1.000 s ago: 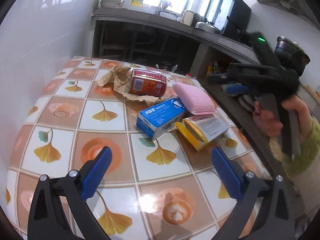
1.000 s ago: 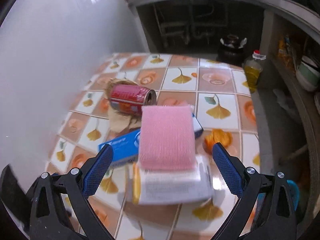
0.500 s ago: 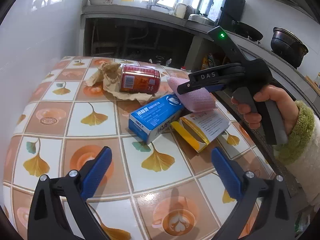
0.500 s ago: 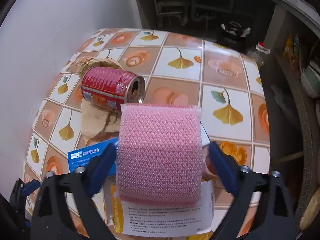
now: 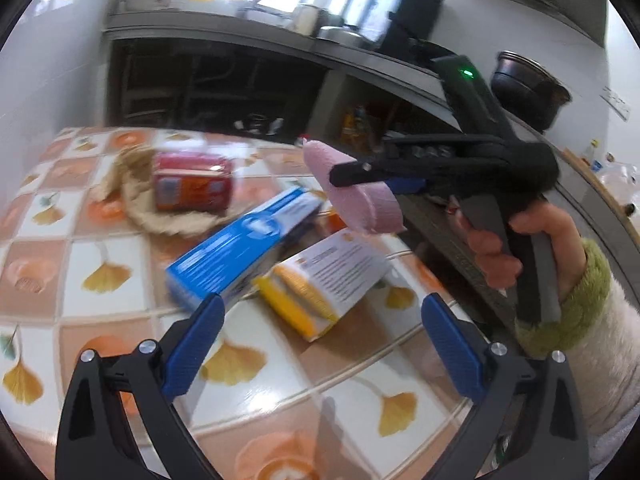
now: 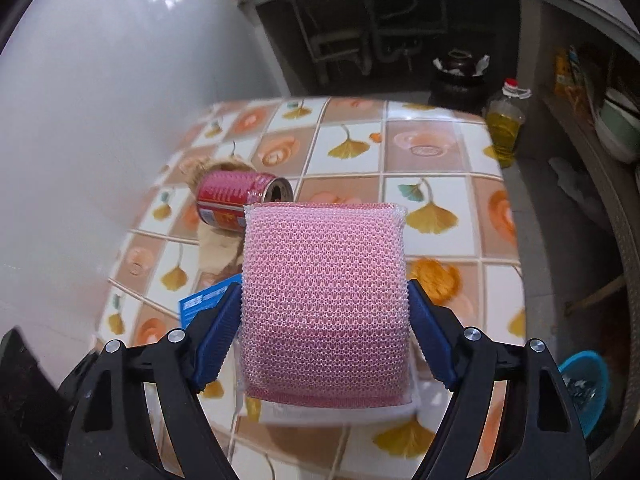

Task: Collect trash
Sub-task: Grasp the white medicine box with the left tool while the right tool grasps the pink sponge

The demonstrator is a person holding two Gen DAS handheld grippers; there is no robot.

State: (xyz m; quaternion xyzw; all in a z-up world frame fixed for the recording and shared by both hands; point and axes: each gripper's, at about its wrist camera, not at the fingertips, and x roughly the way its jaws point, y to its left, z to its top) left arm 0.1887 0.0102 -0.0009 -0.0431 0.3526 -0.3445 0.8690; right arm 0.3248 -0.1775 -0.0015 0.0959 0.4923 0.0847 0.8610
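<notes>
My right gripper (image 6: 324, 336) is shut on a pink mesh sponge (image 6: 324, 300) and holds it above the tiled table (image 6: 424, 148). In the left wrist view the sponge (image 5: 352, 196) hangs in the right gripper (image 5: 360, 176) over the table. My left gripper (image 5: 320, 344) is open and empty near the table's front. On the table lie a red can (image 5: 192, 188) on crumpled brown paper (image 5: 132, 196), a blue box (image 5: 240, 248) and a yellow-and-white box (image 5: 324, 280). The can also shows in the right wrist view (image 6: 240, 204).
A white wall (image 6: 100, 120) borders the table's left side. Beyond the table stand a dark pot (image 6: 458, 76) and an oil bottle (image 6: 506, 120) on the floor. A blue basket (image 6: 588, 384) sits low at the right. A counter with shelves (image 5: 360, 64) runs behind.
My right gripper closed on the pink sponge and lifted it off the boxes. My left gripper moved closer to the boxes and stayed open.
</notes>
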